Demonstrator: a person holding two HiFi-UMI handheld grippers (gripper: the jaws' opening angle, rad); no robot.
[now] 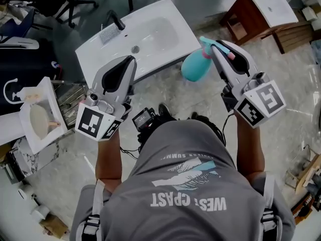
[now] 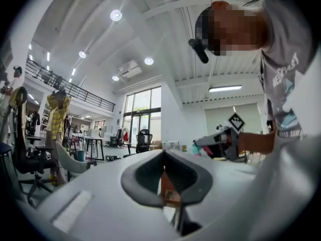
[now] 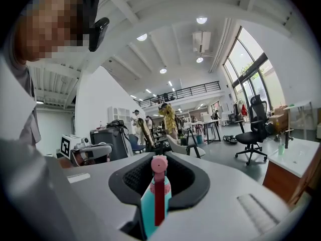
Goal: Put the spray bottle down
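While pinching spray bottle (image 1: 194, 67) in right tongs (image 1: 221, 47) just off corner of washbasin (image 1: 185, 36), with left tongs (image 1: 128, 60) pressed together and empty, keep upright, lower onto flat rim, then release.

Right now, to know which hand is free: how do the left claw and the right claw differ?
The right claw is shut on the teal spray bottle; the left claw is shut on nothing. Seen from the head, the left claw overlaps the white sink's edge; the right claw lies past its corner. Both carry marker cubes.
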